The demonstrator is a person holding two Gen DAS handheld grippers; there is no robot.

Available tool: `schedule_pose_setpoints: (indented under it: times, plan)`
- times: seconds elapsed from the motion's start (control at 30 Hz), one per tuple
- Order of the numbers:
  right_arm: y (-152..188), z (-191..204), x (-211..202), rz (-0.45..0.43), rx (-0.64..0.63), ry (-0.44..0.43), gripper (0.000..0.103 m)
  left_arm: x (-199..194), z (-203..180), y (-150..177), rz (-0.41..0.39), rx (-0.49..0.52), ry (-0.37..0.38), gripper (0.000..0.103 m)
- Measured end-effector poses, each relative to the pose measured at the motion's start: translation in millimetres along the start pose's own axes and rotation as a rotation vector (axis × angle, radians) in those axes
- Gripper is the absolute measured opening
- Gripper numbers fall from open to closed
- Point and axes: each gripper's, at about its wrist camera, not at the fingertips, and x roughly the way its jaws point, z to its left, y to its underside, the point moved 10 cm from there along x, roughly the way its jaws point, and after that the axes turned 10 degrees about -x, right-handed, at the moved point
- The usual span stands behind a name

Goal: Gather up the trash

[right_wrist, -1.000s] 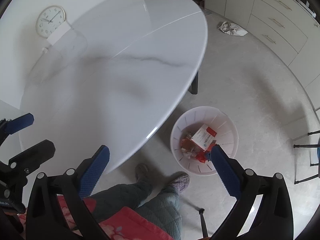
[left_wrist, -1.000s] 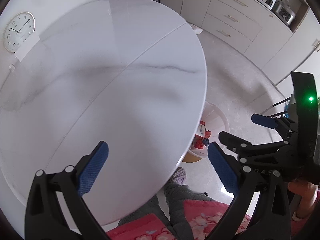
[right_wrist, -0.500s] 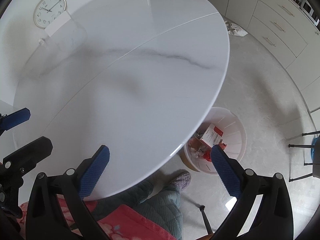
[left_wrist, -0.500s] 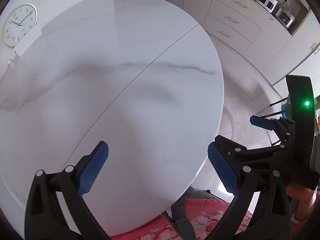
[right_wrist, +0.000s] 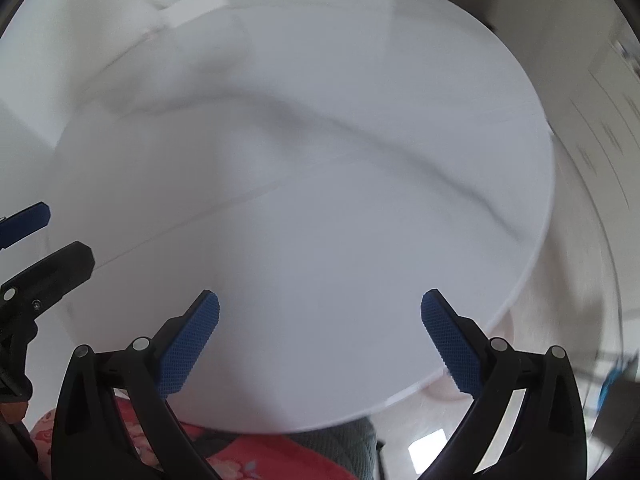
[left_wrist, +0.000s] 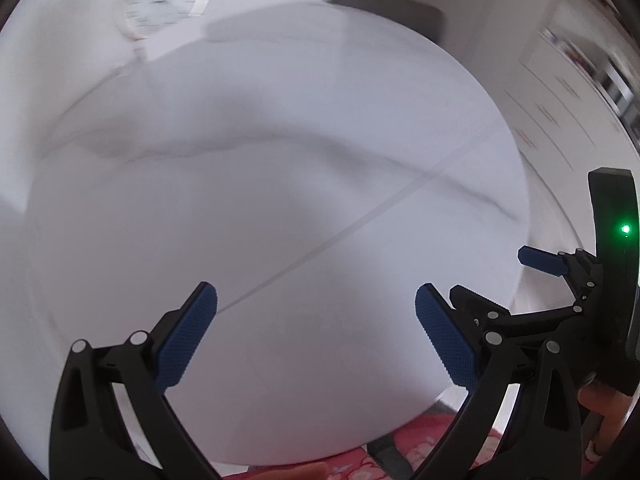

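Note:
My left gripper (left_wrist: pixel 316 322) is open and empty, held above the near part of a round white marble table (left_wrist: pixel 280 160). My right gripper (right_wrist: pixel 320 328) is open and empty too, above the same table (right_wrist: pixel 320 140). The right gripper also shows at the right edge of the left wrist view (left_wrist: pixel 532 272), and the left gripper shows at the left edge of the right wrist view (right_wrist: pixel 40 240). No trash shows on the tabletop. The white trash basket is hidden behind the table's edge. Both views are blurred by motion.
A wall clock (left_wrist: pixel 164 0) hangs behind the table. A dark chair back (left_wrist: pixel 392 8) stands at the far side. White cabinets (left_wrist: pixel 560 100) line the right. The person's red patterned clothing (right_wrist: pixel 260 456) shows below the table's near edge.
Both grippers have swung left and up over the table. The basket with red and white trash, seen on the floor earlier, has gone out of sight. Both grippers stay open.

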Motion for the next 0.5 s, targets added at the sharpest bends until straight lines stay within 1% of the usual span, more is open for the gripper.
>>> schedule_pose_setpoints:
  times: [0.03,0.13,0.2,0.33,0.5]
  plan:
    - [-9.3,4.5,-3.5,-0.015,-0.031,-0.012,0.100,-5.2,5.4,-6.6,-0.016,-0.033,-0.013,0.095]
    - [-30.9,15.3,-21.5,-0.068,-0.109,-0.036,0.100,-33.4,16.0,-13.0,-0.083,-0.155,-0.047,0.095]
    - [-40.4,17.0,-38.0,-0.106,-0.151,-0.036,0.100,-46.8,21.5,-16.2,-0.119,-0.194,-0.063,0.095]
    - [-54.9,15.4,-75.5,-0.182,-0.200,-0.055,0.100,-80.0,14.3,-21.0,-0.191,-0.256,-0.112,0.095]
    - [-67.8,6.5,-125.7,-0.283,-0.233,-0.063,0.100,-115.7,0.6,-17.8,-0.254,-0.303,-0.133,0.095]
